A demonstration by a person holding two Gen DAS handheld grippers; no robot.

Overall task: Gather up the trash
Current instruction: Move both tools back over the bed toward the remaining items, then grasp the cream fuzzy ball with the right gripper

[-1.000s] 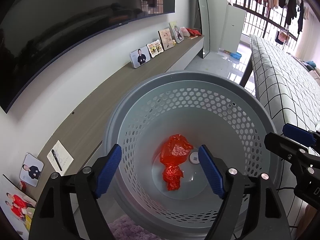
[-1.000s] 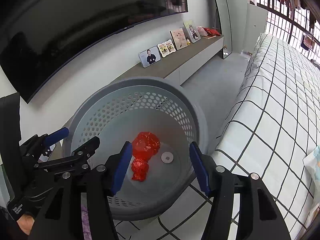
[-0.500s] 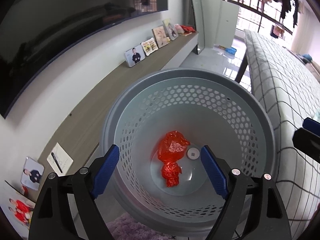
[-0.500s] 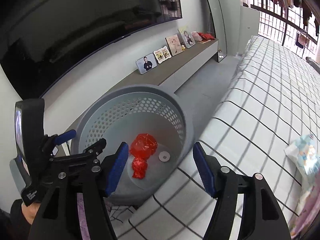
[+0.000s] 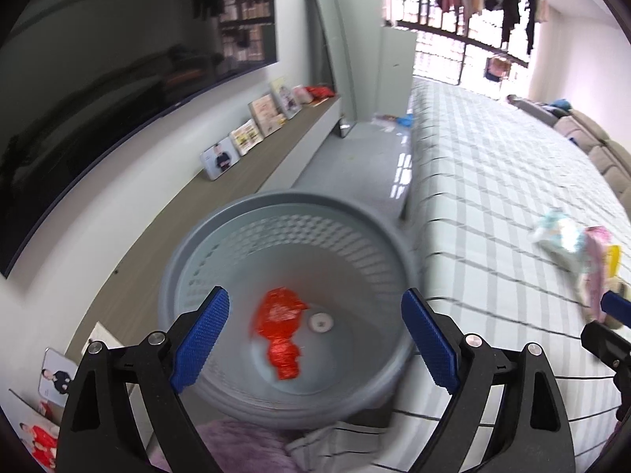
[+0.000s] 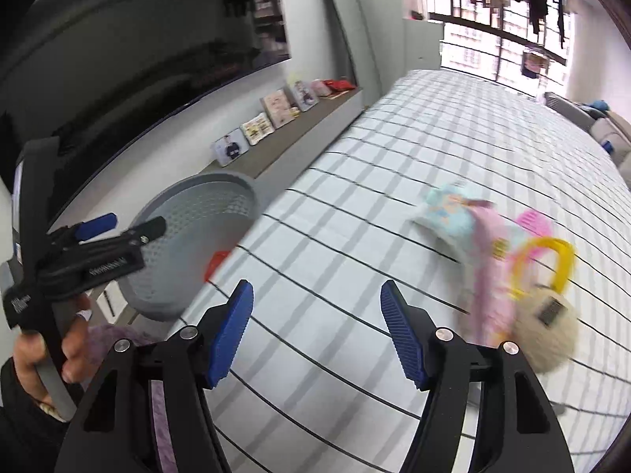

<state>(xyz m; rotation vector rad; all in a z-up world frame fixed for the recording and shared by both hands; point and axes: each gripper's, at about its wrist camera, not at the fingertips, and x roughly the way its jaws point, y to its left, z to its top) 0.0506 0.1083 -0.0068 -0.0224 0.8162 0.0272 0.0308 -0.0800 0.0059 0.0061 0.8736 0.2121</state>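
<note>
A grey perforated basket (image 5: 221,252) stands beside the bed and holds a crumpled red wrapper (image 5: 280,331). My left gripper (image 5: 315,339) is open and empty above the basket. My right gripper (image 6: 317,329) is open and empty over the checked bed (image 6: 394,165). A pale blue packet (image 6: 449,213), a pink packet (image 6: 489,276) and a yellow-handled fluffy item (image 6: 544,315) lie on the bed to its right. The basket also shows at the left of the right wrist view (image 6: 173,272), next to the left gripper (image 6: 118,236). The packets show blurred in the left wrist view (image 5: 564,236).
A long wooden shelf (image 5: 284,142) with photo frames (image 5: 219,159) runs along the wall under a large dark screen (image 5: 98,79). A purple rug (image 5: 236,445) lies by the basket. A barred window with hanging clothes (image 6: 501,19) is at the far end.
Both grippers have swung right and pulled back from the basket. The right gripper now faces the bed, and the packets have come into view. The red wrapper stays in the basket.
</note>
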